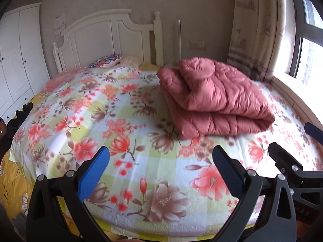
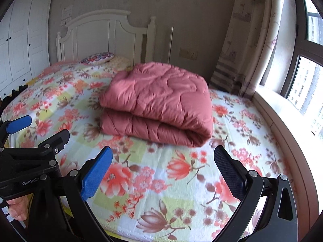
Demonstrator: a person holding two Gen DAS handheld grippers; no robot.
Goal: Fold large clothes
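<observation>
A pink quilted padded garment [image 1: 214,98] lies folded in a thick bundle on the floral bed sheet [image 1: 105,121], toward the window side. It also shows in the right wrist view [image 2: 159,102]. My left gripper [image 1: 161,157] is open and empty, held above the near part of the bed, well short of the bundle. My right gripper [image 2: 163,157] is open and empty, just in front of the bundle's near edge. The right gripper's body shows at the right edge of the left view [image 1: 292,167], and the left gripper at the left edge of the right view [image 2: 30,151].
A white headboard [image 1: 113,36] and pillows [image 1: 109,60] are at the far end. A white wardrobe [image 1: 18,56] stands left. A curtain [image 1: 256,30], window sill [image 2: 282,117] and window run along the right side of the bed. A yellow cover [image 1: 12,177] hangs at the bed's near left.
</observation>
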